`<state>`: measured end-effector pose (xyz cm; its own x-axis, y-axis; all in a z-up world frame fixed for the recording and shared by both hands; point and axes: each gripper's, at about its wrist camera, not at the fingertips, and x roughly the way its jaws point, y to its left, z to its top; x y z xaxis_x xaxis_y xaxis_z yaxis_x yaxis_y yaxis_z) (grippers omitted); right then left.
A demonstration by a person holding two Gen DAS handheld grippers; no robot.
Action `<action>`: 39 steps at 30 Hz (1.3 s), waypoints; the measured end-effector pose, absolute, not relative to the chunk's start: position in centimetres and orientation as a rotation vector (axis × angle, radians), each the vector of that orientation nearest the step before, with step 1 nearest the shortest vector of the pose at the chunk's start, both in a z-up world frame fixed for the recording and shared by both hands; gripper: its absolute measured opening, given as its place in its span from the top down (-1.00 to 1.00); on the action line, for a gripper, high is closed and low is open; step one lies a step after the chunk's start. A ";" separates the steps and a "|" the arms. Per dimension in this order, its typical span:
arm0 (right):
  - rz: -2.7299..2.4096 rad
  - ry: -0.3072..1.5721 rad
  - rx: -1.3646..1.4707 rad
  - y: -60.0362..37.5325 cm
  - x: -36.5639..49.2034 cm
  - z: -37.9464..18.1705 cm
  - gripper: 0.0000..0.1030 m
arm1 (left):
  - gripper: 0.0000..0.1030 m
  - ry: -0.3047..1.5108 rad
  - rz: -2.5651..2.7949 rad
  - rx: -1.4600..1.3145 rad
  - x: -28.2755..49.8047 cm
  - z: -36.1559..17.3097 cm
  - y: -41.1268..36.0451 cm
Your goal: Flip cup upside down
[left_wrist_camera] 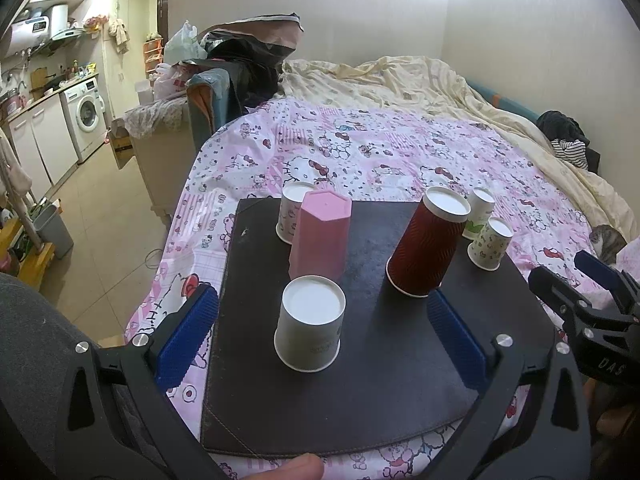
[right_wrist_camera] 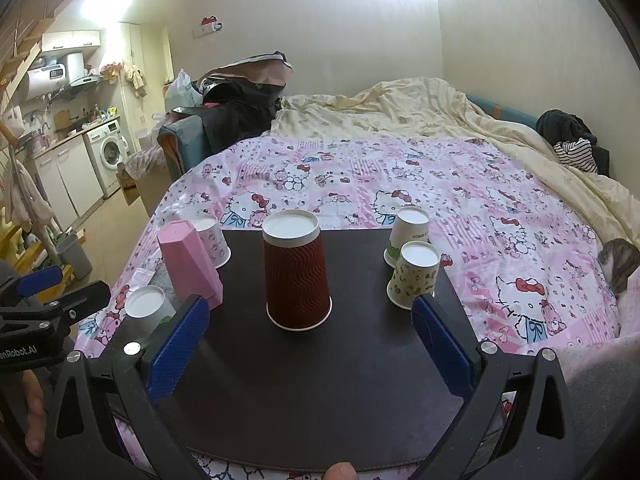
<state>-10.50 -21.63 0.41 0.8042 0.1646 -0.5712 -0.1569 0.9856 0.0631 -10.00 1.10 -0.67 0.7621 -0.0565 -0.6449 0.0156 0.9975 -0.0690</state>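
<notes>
Several cups stand upside down on a dark mat (left_wrist_camera: 380, 380) (right_wrist_camera: 320, 380). A white paper cup (left_wrist_camera: 309, 322) (right_wrist_camera: 147, 308) is nearest my left gripper (left_wrist_camera: 320, 336), which is open and empty just in front of it. A pink faceted cup (left_wrist_camera: 320, 236) (right_wrist_camera: 190, 264) stands behind it. A dark red ribbed cup (left_wrist_camera: 426, 242) (right_wrist_camera: 296, 272) stands mid-mat, just beyond my right gripper (right_wrist_camera: 310, 344), which is open and empty. Patterned paper cups (left_wrist_camera: 490, 248) (right_wrist_camera: 414, 274) stand at the right; another (left_wrist_camera: 290, 212) (right_wrist_camera: 212, 240) stands behind the pink cup.
The mat lies on a pink Hello Kitty cover (left_wrist_camera: 380, 152) (right_wrist_camera: 440, 184) over a bed with a cream duvet (right_wrist_camera: 460, 120). A cat (left_wrist_camera: 608, 240) (right_wrist_camera: 620, 264) lies at the right edge. The kitchen and floor are to the left (left_wrist_camera: 80, 120).
</notes>
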 end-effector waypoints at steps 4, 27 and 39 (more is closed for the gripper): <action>0.171 0.613 0.014 -21.6 -10.5 0.4 -1.00 | -1.00 0.703 -0.039 -0.062 -9.9 -0.7 1.2; 0.169 0.615 0.008 -21.6 -10.5 0.3 -1.00 | -1.00 0.707 -0.033 -0.067 -10.1 -0.5 1.6; 0.171 0.622 0.019 -21.6 -10.3 0.1 -1.00 | -1.00 0.706 -0.031 -0.071 -10.1 -0.6 1.5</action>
<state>-10.27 -21.61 0.10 0.7989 0.1653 -0.5783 -0.1538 0.9857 0.0692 -10.12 1.54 -0.57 0.7603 -0.0524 -0.6474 0.0046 0.9971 -0.0753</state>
